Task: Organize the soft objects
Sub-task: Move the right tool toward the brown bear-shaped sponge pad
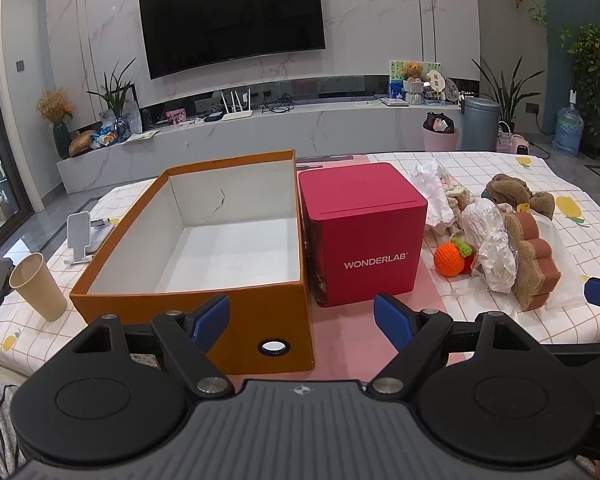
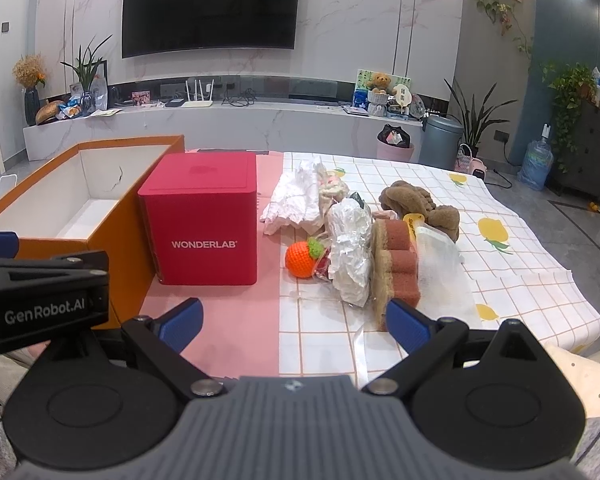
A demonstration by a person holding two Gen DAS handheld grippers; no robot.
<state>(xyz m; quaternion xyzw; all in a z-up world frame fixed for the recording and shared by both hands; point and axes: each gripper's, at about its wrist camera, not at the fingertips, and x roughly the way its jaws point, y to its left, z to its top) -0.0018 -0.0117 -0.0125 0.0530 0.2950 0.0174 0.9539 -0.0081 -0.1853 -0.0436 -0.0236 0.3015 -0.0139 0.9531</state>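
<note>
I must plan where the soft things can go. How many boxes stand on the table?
2. The open orange box stands on the left, with nothing inside as far as visible. The closed red WONDERLAB box stands right beside it, between it and the pile of soft items.

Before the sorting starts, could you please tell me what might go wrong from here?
1. The crumpled clear plastic bag leans against the stacked brown sponges and the orange crocheted ball, so lifting one may drag the others.
2. The ball could roll.
3. The tan paper cup beside the open orange cardboard box could tip.
</note>
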